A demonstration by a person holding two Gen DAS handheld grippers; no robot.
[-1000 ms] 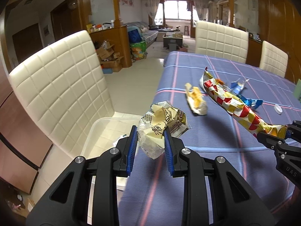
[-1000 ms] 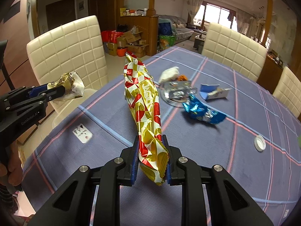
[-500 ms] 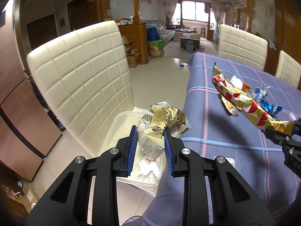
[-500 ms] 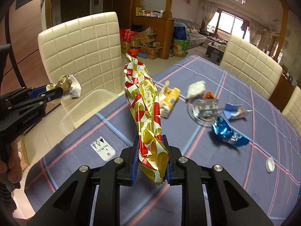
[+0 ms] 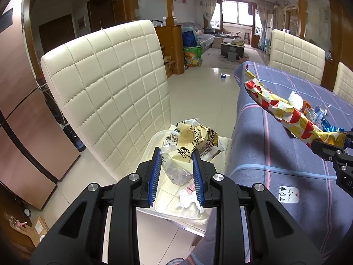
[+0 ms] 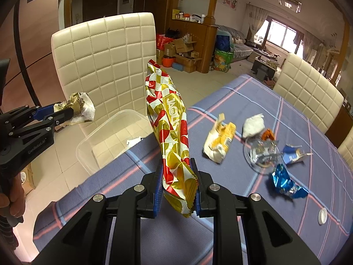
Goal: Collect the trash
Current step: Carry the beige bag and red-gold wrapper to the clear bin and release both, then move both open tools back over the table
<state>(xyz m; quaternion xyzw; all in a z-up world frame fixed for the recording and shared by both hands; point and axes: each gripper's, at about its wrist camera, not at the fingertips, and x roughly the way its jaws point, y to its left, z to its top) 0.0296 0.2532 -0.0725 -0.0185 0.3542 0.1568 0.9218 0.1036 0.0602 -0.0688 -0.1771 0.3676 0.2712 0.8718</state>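
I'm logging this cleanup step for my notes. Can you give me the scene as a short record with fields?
left tongs: shut on cream wrapper, above bin
right tongs: shut on red-gold bag, over table edge
bin: clear, on chair seat, some paper scraps inside
trash left on table: yellow wrapper, white wad, blue wrapper, cap

Long snack wrapper (image 6: 169, 130): red, gold and white checks. Crumpled wrapper (image 5: 192, 145): cream-yellow with dark print, part clear film. Gripper pads (image 5: 154, 174): blue, on black frames. Tablecloth (image 6: 253, 97): blue-purple, pink and pale-blue plaid lines. Chair (image 5: 110, 84): cream, quilted squares. Bin (image 6: 106, 132): clear plastic. Small wrappers: blue foil (image 6: 284, 183), yellow-white (image 6: 218, 142).
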